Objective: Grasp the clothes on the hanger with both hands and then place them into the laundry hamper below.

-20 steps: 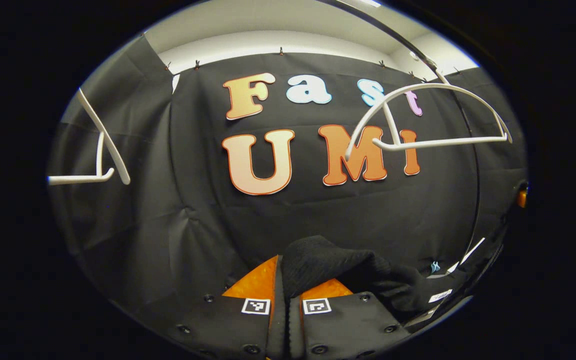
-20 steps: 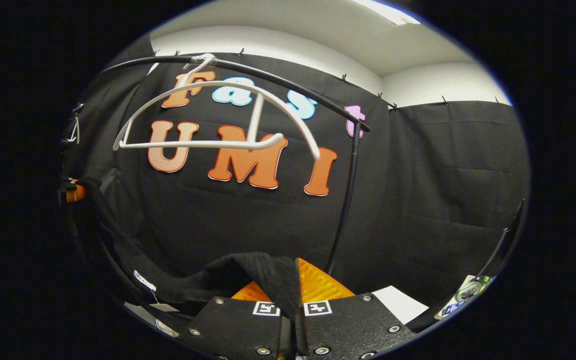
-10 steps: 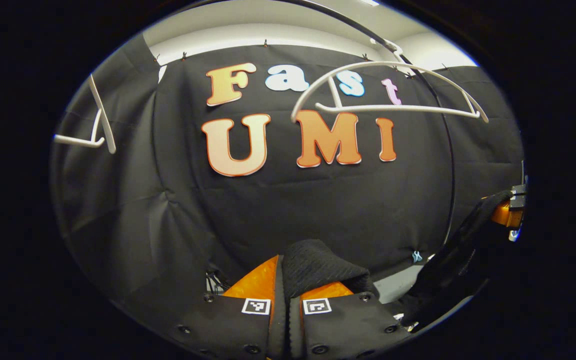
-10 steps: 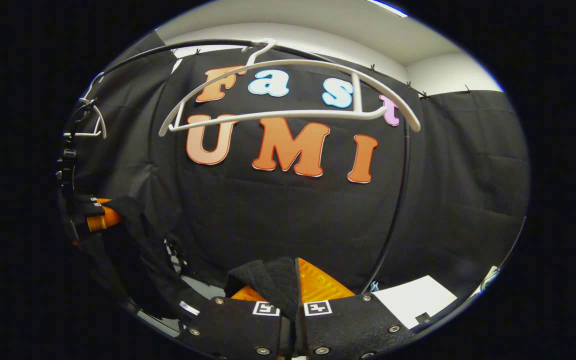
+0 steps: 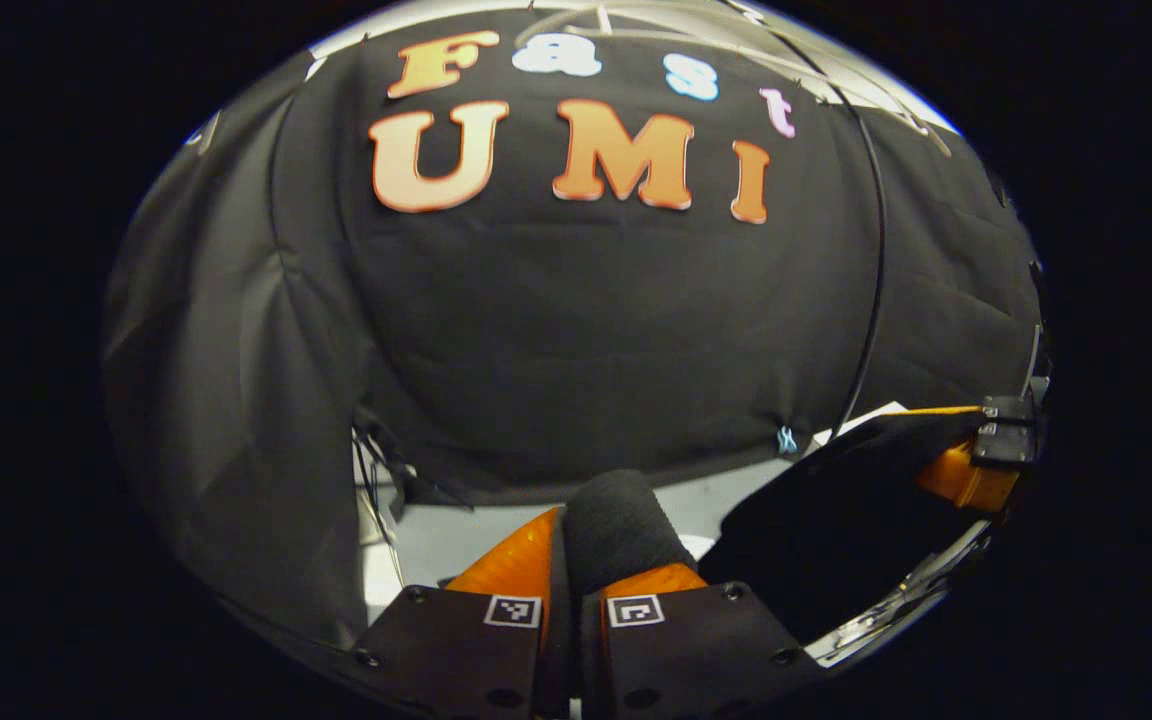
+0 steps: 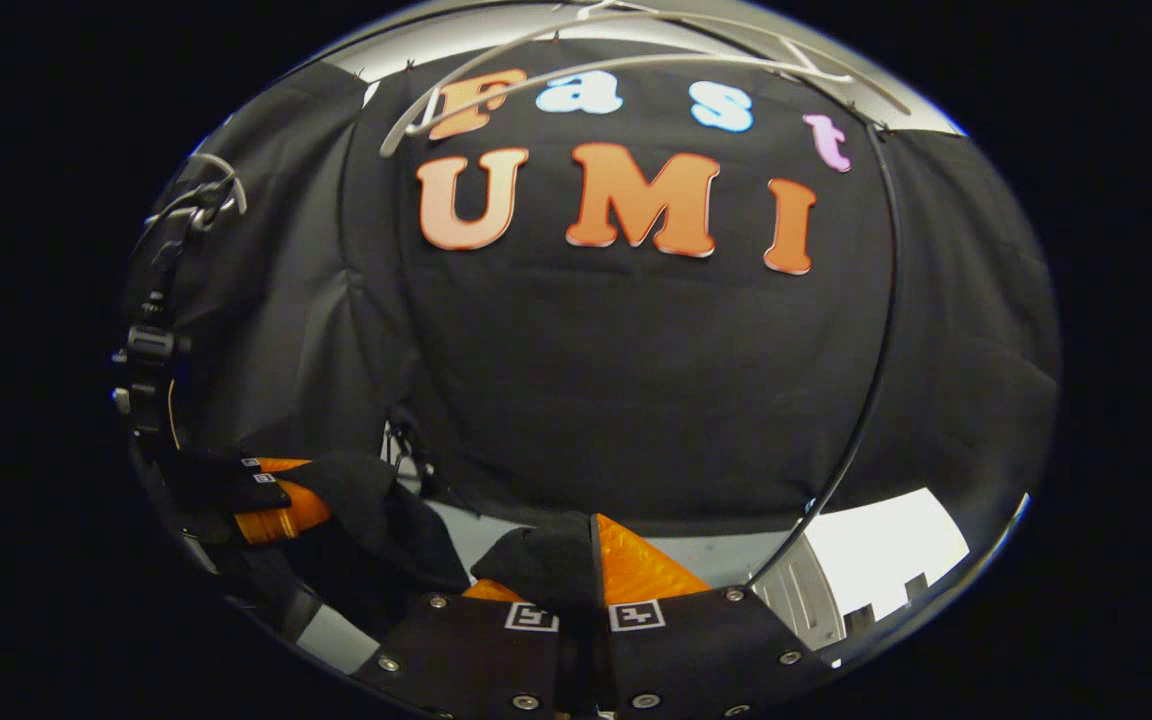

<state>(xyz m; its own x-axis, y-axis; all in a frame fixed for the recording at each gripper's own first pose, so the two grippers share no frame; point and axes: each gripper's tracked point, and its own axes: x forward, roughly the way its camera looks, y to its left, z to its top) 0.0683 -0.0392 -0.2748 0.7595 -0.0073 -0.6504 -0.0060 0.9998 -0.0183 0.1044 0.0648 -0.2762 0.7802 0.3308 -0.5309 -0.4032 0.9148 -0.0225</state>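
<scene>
Here we carry the black garment (image 5: 841, 520) downward between both grippers, off the white hanger (image 6: 636, 60) that hangs bare on the black rail (image 6: 876, 330) at the top of the right gripper view; we judge the step in hand to be the lowering toward the laundry hamper, which we cannot make out in either view. To do it well, we would keep both grips closed and bring the two hands down level and together, so that the cloth sags between them rather than stretching taut or slipping from one side, and we would release only once the bulk of it is over the hamper's opening. In the left gripper view, the left gripper (image 5: 576, 560) has its jaws drawn narrow on a rolled fold of the garment, which bulges up between the fingers (image 5: 511, 570); from there the cloth runs to the right, toward the other gripper at the right edge. In the right gripper view, the right gripper (image 6: 591, 570) is likewise clamped narrow on a bunched fold lying against its left finger, and the cloth trails left to the far gripper at the left edge. The garment thus hangs between the two grips, low in the scene, above a pale floor (image 5: 436, 540) and near the black cloth wall (image 6: 636, 380).
</scene>
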